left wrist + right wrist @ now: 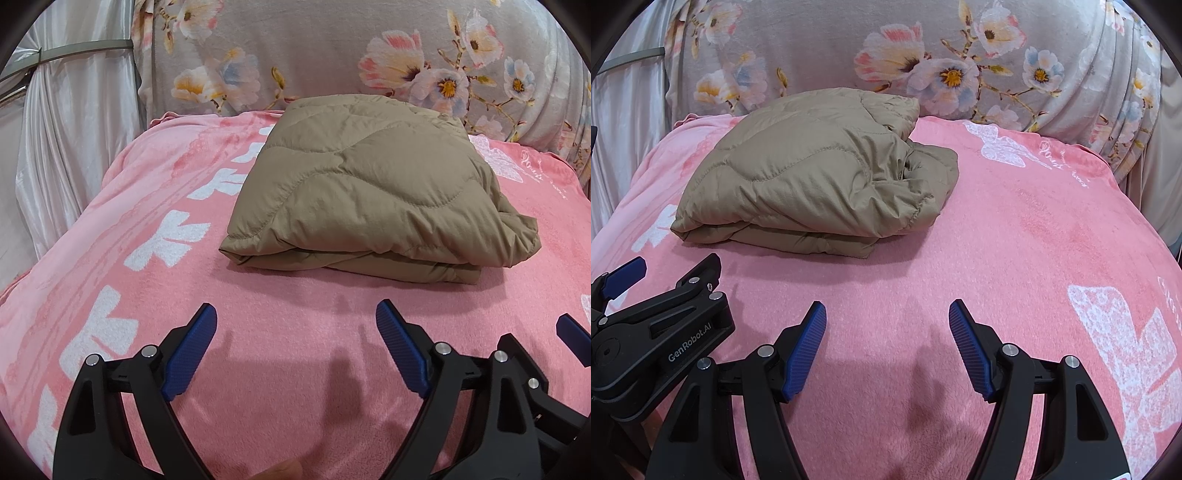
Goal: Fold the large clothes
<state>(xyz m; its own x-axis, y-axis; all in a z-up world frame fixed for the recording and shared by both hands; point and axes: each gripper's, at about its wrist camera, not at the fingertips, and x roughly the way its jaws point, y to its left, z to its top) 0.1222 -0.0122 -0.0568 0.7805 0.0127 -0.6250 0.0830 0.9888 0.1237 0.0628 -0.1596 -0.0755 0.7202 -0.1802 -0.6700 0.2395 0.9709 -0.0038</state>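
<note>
A tan quilted jacket (373, 184) lies folded into a thick bundle on the pink blanket (277, 350). The right wrist view shows the same jacket (812, 181) at the upper left, its loose edges bunched on the right side. My left gripper (295, 314) hovers over the blanket in front of the bundle, jaws wide apart, nothing between them. My right gripper (887, 310) is open too, empty, also short of the jacket. Each gripper shows at the edge of the other's view: the right one's finger (572, 332) and the left one's finger (626, 275).
A grey floral cover (332, 55) rises behind the blanket. White satin curtains (74, 129) hang at the left. The pink blanket (1034, 240) spreads wide to the right of the jacket, with white butterfly prints.
</note>
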